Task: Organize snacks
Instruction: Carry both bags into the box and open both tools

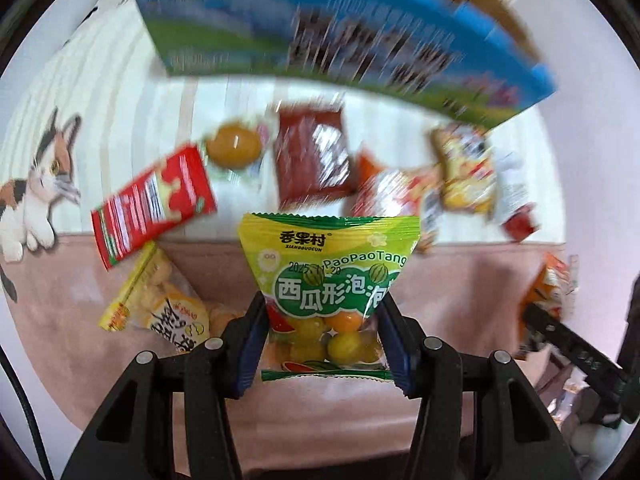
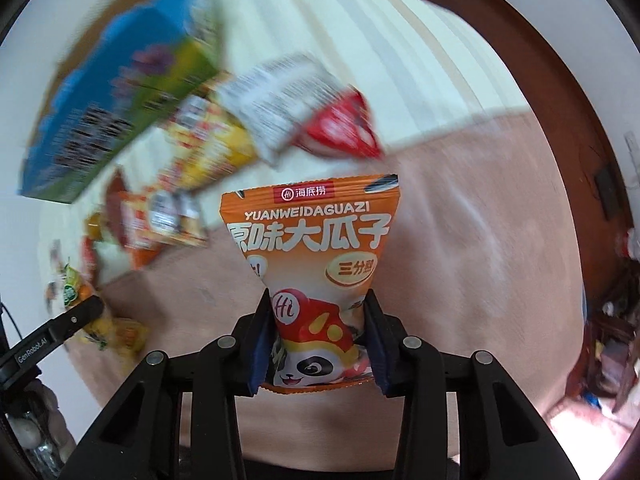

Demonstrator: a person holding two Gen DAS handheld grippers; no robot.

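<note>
My left gripper [image 1: 322, 340] is shut on a green and yellow bubble-gum bag [image 1: 328, 264] and holds it above the pink cloth. My right gripper [image 2: 318, 344] is shut on an orange sunflower-seed bag [image 2: 316, 248] with a panda on it. A blue and green cardboard box [image 1: 304, 28] stands at the back; it also shows in the right wrist view [image 2: 100, 112]. Loose snacks lie in front of the box: a red packet [image 1: 152, 204], a dark red packet [image 1: 312, 156], a yellow packet [image 1: 464, 172], a yellow puff bag [image 1: 160, 300].
The table has a striped cream cloth [image 1: 132, 112] with a cat print [image 1: 36, 196] and a pink cloth [image 1: 80, 312] nearer me. The right gripper with its orange bag shows at the right of the left wrist view [image 1: 560, 320]. A wooden edge [image 2: 560, 80] curves at the right.
</note>
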